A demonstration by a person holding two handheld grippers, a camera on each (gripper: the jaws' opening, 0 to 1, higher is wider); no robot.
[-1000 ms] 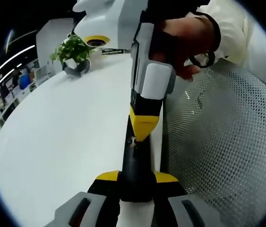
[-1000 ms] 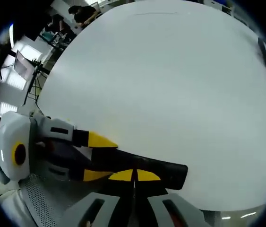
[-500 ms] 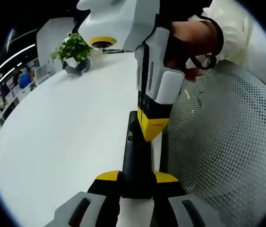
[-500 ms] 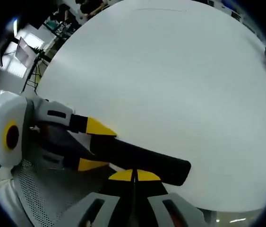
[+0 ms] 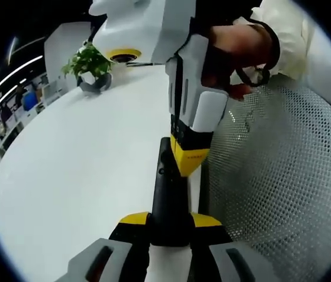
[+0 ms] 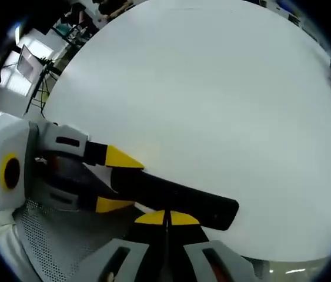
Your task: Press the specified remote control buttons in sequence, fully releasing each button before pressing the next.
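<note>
Remote control (image 5: 168, 200): long, slim black bar, matte plastic, with a small round button near its far end. Held at its near end between the yellow-tipped jaws of the left tool (image 5: 170, 222), which close narrowly on both long sides. It lies along the table's (image 5: 77, 176) edge, its far end reaching out over the white top in the right gripper view (image 6: 177, 197).

Right tool (image 5: 189, 161): grey-white moulded housing with black inserts and a blunt yellow tip. Jaws together, nothing between them. The tip stands over the remote's far half; whether it touches cannot be told. Gripped by a hand (image 5: 230, 50) in a cream sleeve.

Table: smooth, matte white, with a rounded outline.

Mesh surface (image 5: 277, 176): white perforated sheet of fine round holes, just beside the table's edge.

Potted plant (image 5: 92, 67): small green leafy sprig in a grey and white pot, at the table's far edge.
</note>
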